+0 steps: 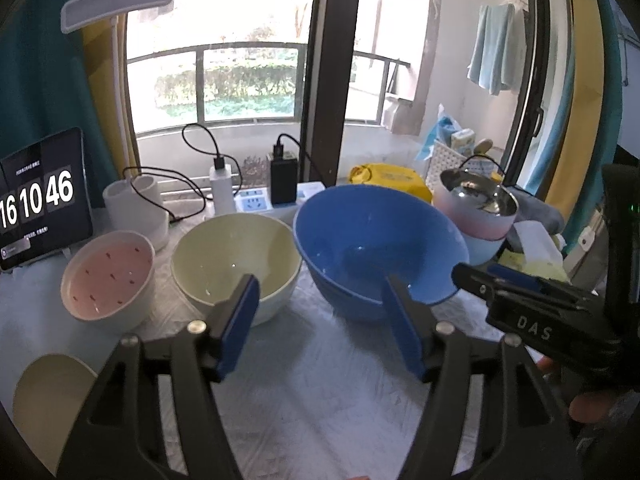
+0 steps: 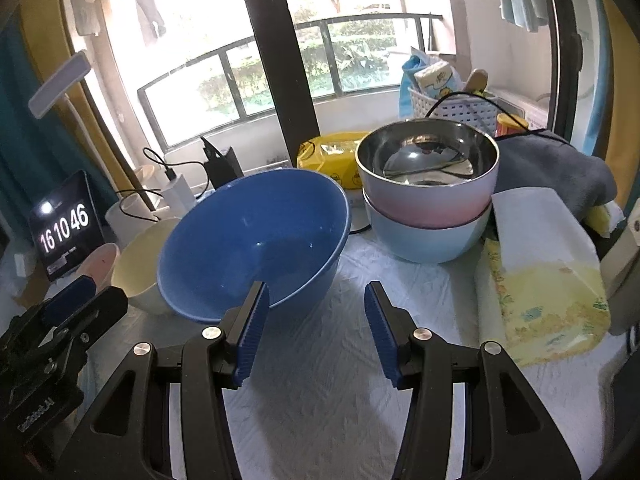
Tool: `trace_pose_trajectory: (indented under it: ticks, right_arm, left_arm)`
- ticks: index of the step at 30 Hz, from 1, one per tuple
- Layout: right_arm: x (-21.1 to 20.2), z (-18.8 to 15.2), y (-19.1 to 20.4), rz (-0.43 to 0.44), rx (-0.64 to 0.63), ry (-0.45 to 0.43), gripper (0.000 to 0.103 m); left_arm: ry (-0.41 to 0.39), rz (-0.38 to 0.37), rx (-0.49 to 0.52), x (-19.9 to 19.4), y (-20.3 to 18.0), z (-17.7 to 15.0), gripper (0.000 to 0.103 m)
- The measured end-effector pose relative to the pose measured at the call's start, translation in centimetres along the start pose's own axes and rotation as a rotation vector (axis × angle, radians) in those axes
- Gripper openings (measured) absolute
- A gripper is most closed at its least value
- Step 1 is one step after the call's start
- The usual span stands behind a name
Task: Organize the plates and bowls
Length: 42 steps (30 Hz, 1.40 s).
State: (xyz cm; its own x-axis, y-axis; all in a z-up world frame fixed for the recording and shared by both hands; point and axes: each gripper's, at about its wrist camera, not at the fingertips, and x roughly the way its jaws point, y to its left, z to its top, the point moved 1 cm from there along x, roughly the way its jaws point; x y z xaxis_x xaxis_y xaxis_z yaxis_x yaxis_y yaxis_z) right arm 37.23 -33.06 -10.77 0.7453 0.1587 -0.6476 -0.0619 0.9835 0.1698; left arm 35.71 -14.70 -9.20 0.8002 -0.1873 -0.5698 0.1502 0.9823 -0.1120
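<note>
Both claws, left claw [image 1: 320, 300] and right claw [image 2: 316, 312], are open and hold nothing; the big blue plastic bowl [image 2: 256, 236] leans and could tip if bumped.

Left hand-held gripper [image 1: 320, 312], lower centre of left wrist view: black plastic arms w/ triangular cut-outs, round silver screws at pivots, flat blue pads. Right hand-held gripper [image 2: 314, 320], lower centre of right wrist view: same black build & silver screws, but ribbed blue pads. At right edge of left view its body shows "DAS" lettering; fingertips [image 1: 588, 404] of person's hand behind it.
</note>
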Motion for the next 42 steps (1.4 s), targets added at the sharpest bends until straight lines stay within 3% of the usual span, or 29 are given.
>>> trace_pose_trajectory:
  ticks: [19, 21, 22, 24, 29, 35, 42]
  right_arm:
    - [2.8, -2.3, -1.8, -0.032, 0.027, 0.072, 0.052]
    - [2.9, -2.3, -2.0, -0.031, 0.032, 0.070, 0.048]
    - [3.1, -2.4, -2.1, -0.031, 0.032, 0.073, 0.044]
    - [3.3, -2.4, -2.1, -0.032, 0.030, 0.074, 0.038]
    - [3.7, -2.7, -1.8, -0.026, 0.018, 0.079, 0.020]
    - [3.3, -2.6, -1.3, -0.016, 0.007, 0.061, 0.017]
    - [1.9, -2.7, -0.9, -0.014, 0.009, 0.040, 0.016]
  left_arm:
    - [0.024, 0.044, 0.075, 3.3, -1.8, -1.0, 0.065]
    - [0.030, 0.047, 0.077, 3.8, -2.0, -1.2, 0.064]
    - [0.031, 0.048, 0.077, 4.0, -2.1, -1.3, 0.063]
    - [0.036, 0.049, 0.088, 4.3, -2.2, -1.4, 0.047]
    - [0.045, 0.046, 0.103, 4.9, -2.4, -1.6, 0.031]
    - [0.051, 0.045, 0.101, 5.0, -2.4, -1.5, 0.022]
    - [0.061, 0.032, 0.102, 4.1, -2.3, -1.5, 0.022]
